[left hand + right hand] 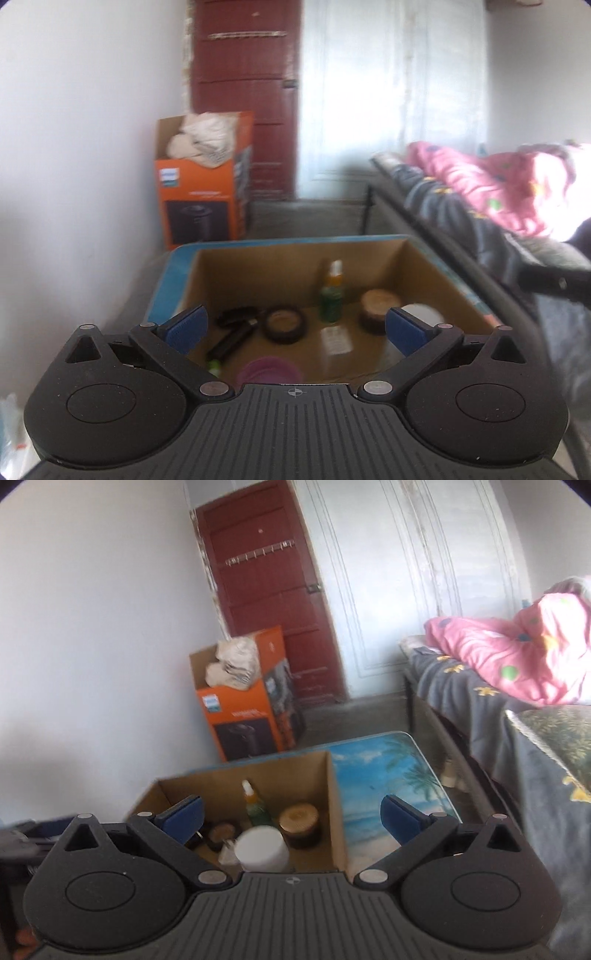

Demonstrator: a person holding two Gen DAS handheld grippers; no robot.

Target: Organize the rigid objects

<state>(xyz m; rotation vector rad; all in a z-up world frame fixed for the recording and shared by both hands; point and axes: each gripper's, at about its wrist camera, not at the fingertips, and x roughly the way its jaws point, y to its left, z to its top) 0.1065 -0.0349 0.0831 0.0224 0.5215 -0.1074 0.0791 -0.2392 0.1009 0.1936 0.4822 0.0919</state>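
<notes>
An open cardboard box (207,280) (334,797) stands on a small table with a beach print (384,775). In it are a green spray bottle (331,299) (255,805), a round brown jar (378,310) (300,823), a dark ring-shaped tin (283,325), a black tool (234,332), a purple lid (267,371), a white round lid (424,314) (262,849) and a clear packet (335,339). My left gripper (295,328) is open and empty above the box's near edge. My right gripper (291,819) is open and empty, over the box's right side.
An orange carton (199,199) (243,716) stuffed with cloth stands by a red door (243,92) (269,590). A bed with a dark sheet (461,214) (480,701) and a pink quilt (498,181) (517,653) runs along the right. The right gripper's black body (554,284) shows at the left view's right edge.
</notes>
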